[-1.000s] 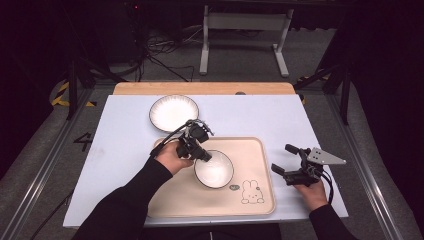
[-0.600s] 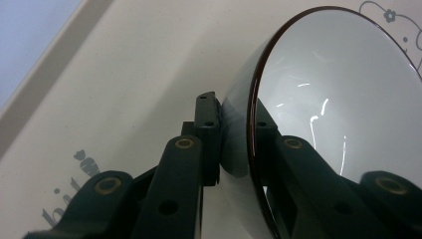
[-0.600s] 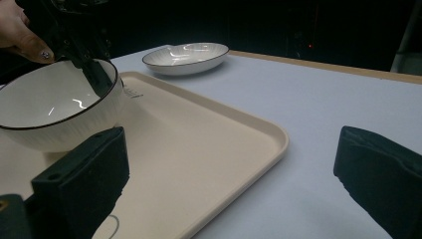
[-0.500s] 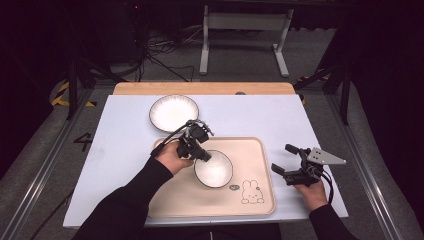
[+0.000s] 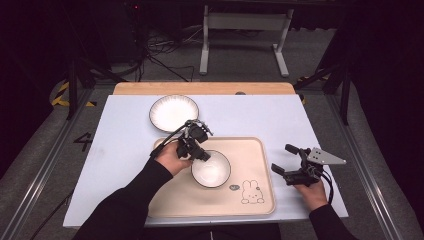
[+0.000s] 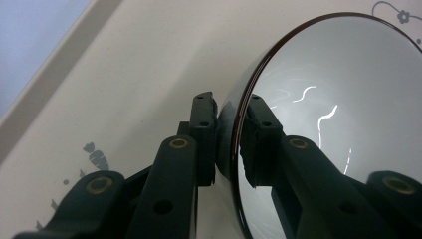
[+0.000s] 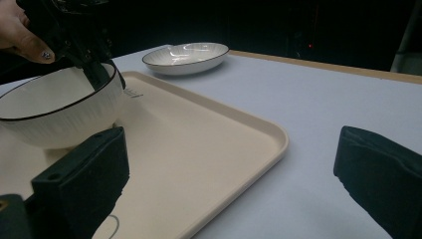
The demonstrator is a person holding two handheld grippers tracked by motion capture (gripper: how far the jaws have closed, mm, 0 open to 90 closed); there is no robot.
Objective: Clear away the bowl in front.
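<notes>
While the left gripper (image 5: 200, 152) reached in over the tray's left edge, its jaws straddled the near-left rim of the white bowl (image 5: 211, 169), one pad outside the wall and one inside; they had just been opening a little, and in the left gripper view a thin gap showed between the outer pad and the bowl (image 6: 343, 114). That bowl sat on the cream tray (image 5: 255, 150), left of its middle, near the printed rabbit (image 5: 252, 192). Toward the far edge of the tabletop (image 5: 280, 120), beyond the tray, lay a white plate (image 5: 173, 113). Beside the tray's right edge, the right gripper (image 5: 286, 159) hovered with its jaws wide apart around nothing.
</notes>
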